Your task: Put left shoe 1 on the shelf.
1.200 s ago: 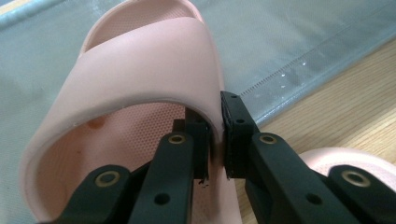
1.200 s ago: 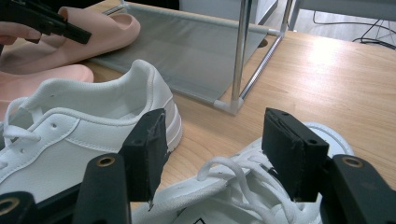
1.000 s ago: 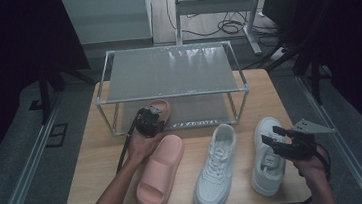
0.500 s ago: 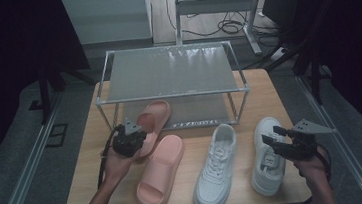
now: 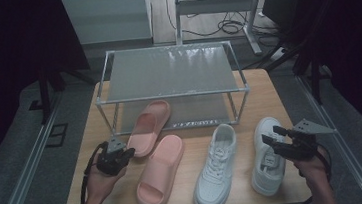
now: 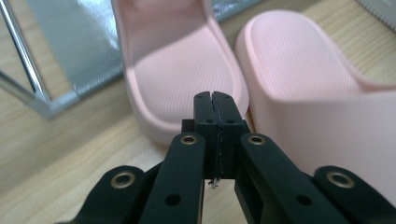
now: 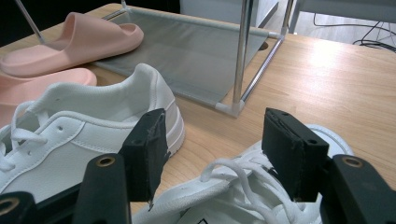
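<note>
A pink slide [image 5: 148,121] lies with its toe under the rack's lower shelf and its heel [image 6: 177,70] out on the table. Its mate [image 5: 159,170] lies beside it, nearer me [image 6: 317,88]. My left gripper [image 5: 123,152] hovers just left of the first slide's heel. Its jaws [image 6: 215,100] have just closed and are shut together with nothing between them. Two white sneakers [image 5: 216,165] [image 5: 267,155] lie at the right. My right gripper [image 5: 273,141] is open [image 7: 212,149] above the laces of the right sneaker [image 7: 243,196], and the other sneaker [image 7: 79,126] is to its left.
A two-shelf metal rack [image 5: 171,70] with grey mesh shelves stands at the back of the wooden table [image 5: 263,94]. One of its front corner posts [image 7: 240,56] rises just beyond the right gripper. Dark floor, cables and a desk frame lie past the table.
My left gripper has pulled back from the slide at the rack toward the near left. Its jaws have come together. The slide stays half under the rack. The right hand has kept still.
</note>
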The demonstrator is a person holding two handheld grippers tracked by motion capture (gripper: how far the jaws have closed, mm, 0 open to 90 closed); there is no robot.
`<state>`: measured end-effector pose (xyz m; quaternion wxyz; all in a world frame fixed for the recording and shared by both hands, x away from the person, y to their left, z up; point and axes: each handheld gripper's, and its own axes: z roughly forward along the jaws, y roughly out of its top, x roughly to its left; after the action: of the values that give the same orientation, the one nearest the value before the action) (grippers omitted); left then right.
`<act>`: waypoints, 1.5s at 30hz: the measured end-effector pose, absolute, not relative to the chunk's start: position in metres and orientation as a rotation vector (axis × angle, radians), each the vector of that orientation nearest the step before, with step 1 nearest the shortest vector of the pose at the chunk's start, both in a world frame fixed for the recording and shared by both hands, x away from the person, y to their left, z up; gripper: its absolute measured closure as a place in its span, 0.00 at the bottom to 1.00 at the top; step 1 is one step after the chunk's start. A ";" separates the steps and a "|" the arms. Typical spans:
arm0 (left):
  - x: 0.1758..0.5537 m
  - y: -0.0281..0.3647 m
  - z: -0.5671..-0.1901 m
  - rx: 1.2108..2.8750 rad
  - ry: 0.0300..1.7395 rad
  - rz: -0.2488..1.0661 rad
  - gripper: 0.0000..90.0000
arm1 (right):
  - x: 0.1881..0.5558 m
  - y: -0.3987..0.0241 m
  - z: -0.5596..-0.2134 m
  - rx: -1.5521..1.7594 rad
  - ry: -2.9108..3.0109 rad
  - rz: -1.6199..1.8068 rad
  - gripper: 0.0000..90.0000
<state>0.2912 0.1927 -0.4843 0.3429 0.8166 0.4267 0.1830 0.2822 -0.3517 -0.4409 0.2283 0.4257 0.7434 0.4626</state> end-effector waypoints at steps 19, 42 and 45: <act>0.307 0.181 -0.501 2.234 1.078 0.430 1.00 | 0.284 -0.350 -0.444 1.177 2.062 1.266 0.45; 0.350 0.149 -0.502 2.240 1.045 0.449 1.00 | 0.284 -0.350 -0.444 1.175 2.059 1.266 0.45; 0.356 0.145 -0.503 2.241 1.046 0.459 1.00 | 0.284 -0.350 -0.444 1.173 2.060 1.265 0.45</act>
<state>0.3563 0.1450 -0.5026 0.3081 0.8476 0.3955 0.1736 0.2844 -0.3499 -0.4439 0.2254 0.4254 0.7468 0.4588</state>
